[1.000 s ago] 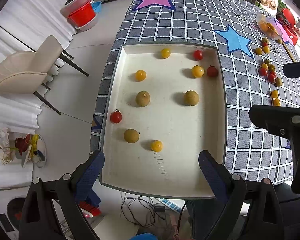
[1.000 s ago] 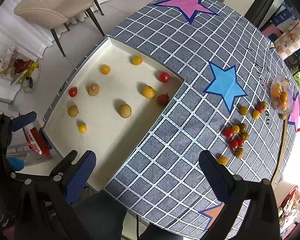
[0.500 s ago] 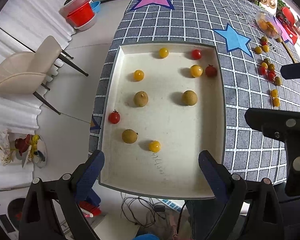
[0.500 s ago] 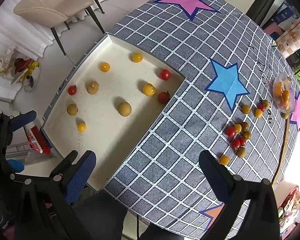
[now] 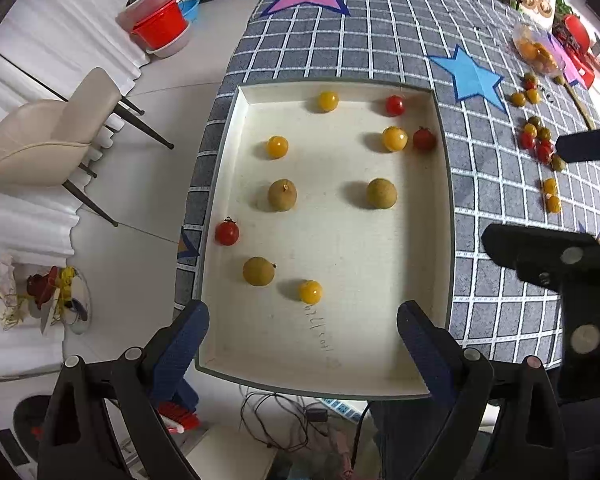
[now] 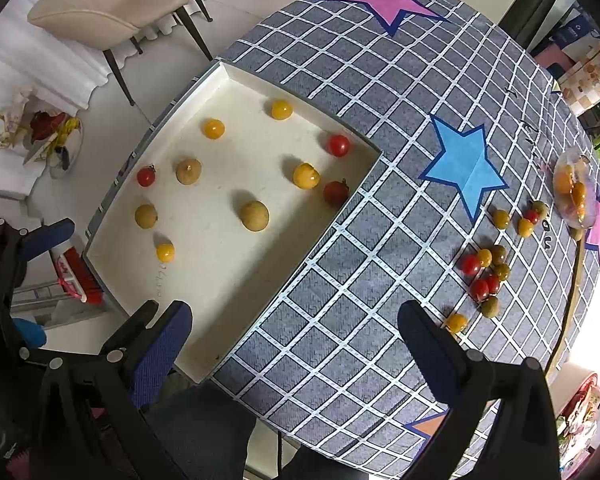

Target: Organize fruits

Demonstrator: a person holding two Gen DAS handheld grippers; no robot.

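Both grippers hover above the table (image 6: 340,60), fingers spread wide and empty. Left gripper (image 5: 302,344) hangs over the near end of the cream tray (image 5: 446,200), which holds ten fruits (image 5: 381,193); right gripper (image 6: 294,344) sits over the checked cloth, loose fruits (image 6: 485,276) lying near its right finger. Since a second ago the views have barely shifted; every fruit lies unmoved.

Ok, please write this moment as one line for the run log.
task: organize fruits | left gripper: open, above tray | right gripper: open, above tablecloth | loose fruits: on tablecloth
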